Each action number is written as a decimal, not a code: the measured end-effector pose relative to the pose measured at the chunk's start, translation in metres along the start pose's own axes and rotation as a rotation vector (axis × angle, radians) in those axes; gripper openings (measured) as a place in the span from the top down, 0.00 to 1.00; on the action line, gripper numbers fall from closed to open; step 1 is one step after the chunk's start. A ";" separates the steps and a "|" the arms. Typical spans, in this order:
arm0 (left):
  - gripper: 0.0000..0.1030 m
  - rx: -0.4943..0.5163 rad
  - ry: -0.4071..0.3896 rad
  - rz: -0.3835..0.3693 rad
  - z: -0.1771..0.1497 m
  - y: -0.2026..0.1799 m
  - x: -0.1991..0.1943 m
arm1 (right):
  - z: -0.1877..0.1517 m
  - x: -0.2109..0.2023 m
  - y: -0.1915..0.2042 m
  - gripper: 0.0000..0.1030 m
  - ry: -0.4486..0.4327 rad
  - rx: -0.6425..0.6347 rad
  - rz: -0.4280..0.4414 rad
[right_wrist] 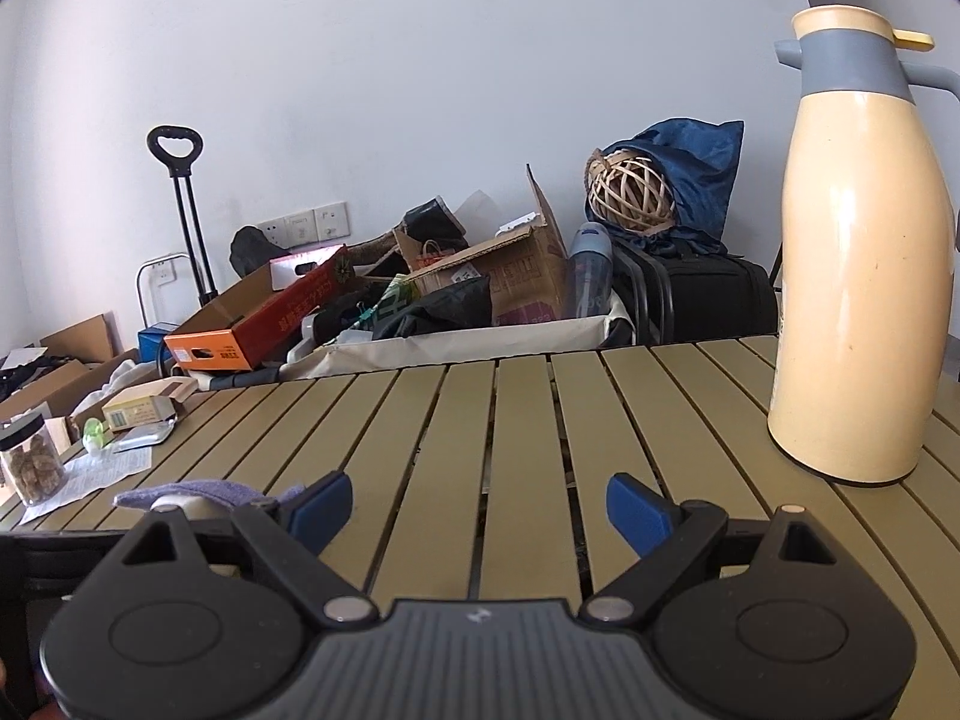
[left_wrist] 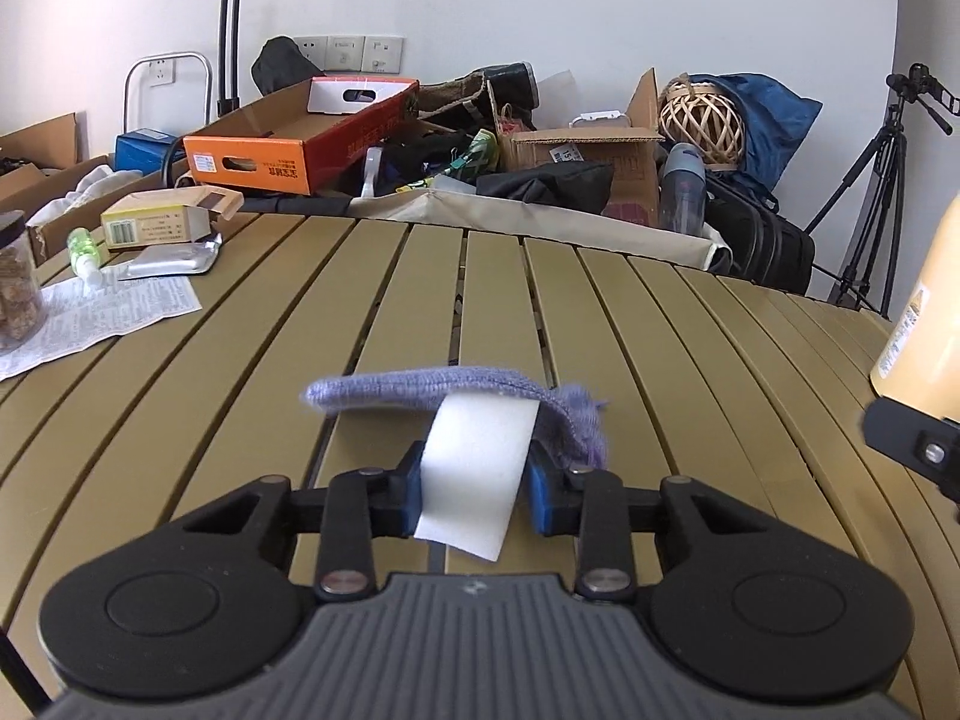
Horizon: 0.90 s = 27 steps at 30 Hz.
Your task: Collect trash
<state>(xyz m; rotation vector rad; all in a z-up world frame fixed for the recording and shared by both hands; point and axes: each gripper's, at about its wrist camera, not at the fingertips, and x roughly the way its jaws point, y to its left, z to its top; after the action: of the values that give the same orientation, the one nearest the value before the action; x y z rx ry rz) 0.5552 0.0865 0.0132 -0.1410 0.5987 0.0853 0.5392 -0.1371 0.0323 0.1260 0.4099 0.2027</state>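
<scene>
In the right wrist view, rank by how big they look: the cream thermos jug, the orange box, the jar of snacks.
1. Cream thermos jug, though nearness inflates it.
2. Orange box, farther back.
3. Jar of snacks.

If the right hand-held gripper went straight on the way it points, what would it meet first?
Probably the bare slatted table: the right hand-held gripper stands open and empty, the thermos off to its right.
</scene>
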 end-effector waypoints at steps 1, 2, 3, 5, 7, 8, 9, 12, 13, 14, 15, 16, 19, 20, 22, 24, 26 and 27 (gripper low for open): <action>0.68 0.001 0.000 0.004 -0.002 0.000 -0.006 | 0.000 0.000 0.001 0.11 0.000 0.002 0.006; 0.68 0.004 -0.002 0.004 -0.003 -0.001 -0.011 | -0.001 0.000 0.003 0.11 0.002 0.003 0.012; 0.68 0.009 -0.003 0.002 -0.005 -0.001 -0.016 | -0.002 0.000 0.005 0.11 0.005 0.005 0.019; 0.68 0.020 0.004 0.003 -0.009 -0.001 -0.024 | -0.003 0.001 0.009 0.11 0.012 0.006 0.032; 0.68 0.017 0.015 0.005 -0.015 0.000 -0.031 | -0.004 0.000 0.015 0.11 0.015 0.006 0.046; 0.68 0.009 0.019 0.001 -0.018 0.002 -0.035 | -0.005 -0.001 0.018 0.11 0.016 0.004 0.055; 0.68 0.001 0.021 -0.005 -0.022 0.003 -0.041 | -0.005 -0.002 0.021 0.11 0.016 0.001 0.061; 0.68 -0.019 0.019 -0.021 -0.033 0.005 -0.057 | -0.007 -0.006 0.029 0.11 0.020 -0.001 0.082; 0.68 -0.025 0.018 -0.031 -0.036 0.005 -0.062 | -0.009 -0.007 0.032 0.11 0.025 -0.002 0.089; 0.68 -0.029 0.016 -0.041 -0.039 0.006 -0.067 | -0.011 -0.008 0.034 0.11 0.030 -0.005 0.096; 0.68 -0.028 0.014 -0.052 -0.042 0.005 -0.072 | -0.013 -0.010 0.036 0.11 0.037 -0.009 0.104; 0.68 -0.027 0.010 -0.064 -0.045 0.004 -0.077 | -0.015 -0.011 0.038 0.11 0.043 -0.014 0.112; 0.68 -0.033 0.009 -0.102 -0.054 0.002 -0.088 | -0.024 -0.018 0.039 0.11 0.063 -0.008 0.128; 0.68 -0.029 0.014 -0.108 -0.057 0.002 -0.091 | -0.026 -0.021 0.037 0.11 0.068 0.001 0.132; 0.68 0.000 0.028 -0.101 -0.062 -0.003 -0.093 | -0.031 -0.027 0.033 0.11 0.066 0.017 0.137; 0.68 0.048 0.034 -0.073 -0.064 -0.010 -0.094 | -0.035 -0.035 0.029 0.11 0.059 0.025 0.134; 0.68 0.077 0.028 -0.076 -0.062 -0.013 -0.098 | -0.039 -0.042 0.024 0.11 0.055 0.041 0.132; 0.68 0.082 0.024 -0.087 -0.061 -0.012 -0.101 | -0.041 -0.045 0.021 0.11 0.056 0.051 0.131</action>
<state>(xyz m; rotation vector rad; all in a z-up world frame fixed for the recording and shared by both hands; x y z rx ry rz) 0.4402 0.0607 0.0221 -0.0886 0.6184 -0.0247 0.4789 -0.1232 0.0158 0.1983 0.4634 0.3251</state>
